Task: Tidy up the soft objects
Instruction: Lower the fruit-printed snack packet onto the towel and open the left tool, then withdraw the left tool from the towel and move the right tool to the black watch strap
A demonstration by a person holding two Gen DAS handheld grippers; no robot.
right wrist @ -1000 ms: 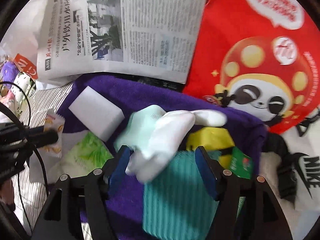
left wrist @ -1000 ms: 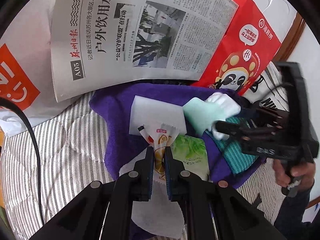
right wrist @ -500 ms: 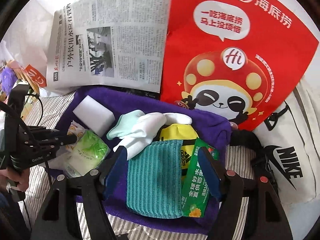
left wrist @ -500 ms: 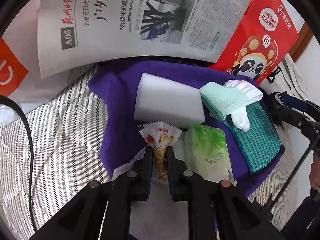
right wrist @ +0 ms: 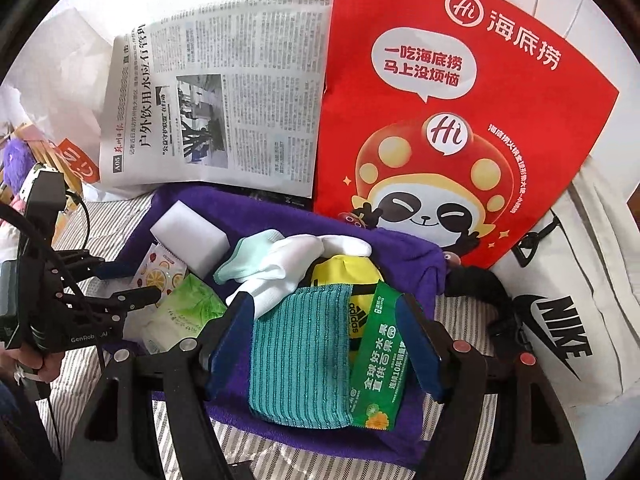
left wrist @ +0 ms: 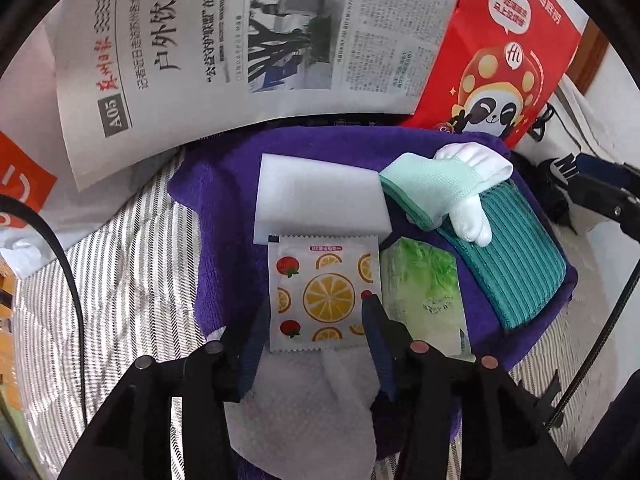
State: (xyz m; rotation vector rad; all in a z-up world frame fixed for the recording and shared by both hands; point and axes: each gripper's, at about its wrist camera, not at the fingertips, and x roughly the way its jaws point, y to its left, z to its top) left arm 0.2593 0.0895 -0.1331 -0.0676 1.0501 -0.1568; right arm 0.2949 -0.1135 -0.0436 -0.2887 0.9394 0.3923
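Left gripper [left wrist: 316, 312] jaws opening around fruit sachet [left wrist: 324, 292] at lower centre, right gripper [right wrist: 326, 344] spread above teal cloth [right wrist: 298, 356], purple towel [right wrist: 276, 212]

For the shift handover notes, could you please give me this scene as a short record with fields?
surface: purple towel on striped bedding
left gripper: jaws opening, fruit-print packet lying flat between them, unpressed
right gripper: open, empty, above teal cloth
beside packet: white sponge block, green tissue pack
glove: draped over teal cloth
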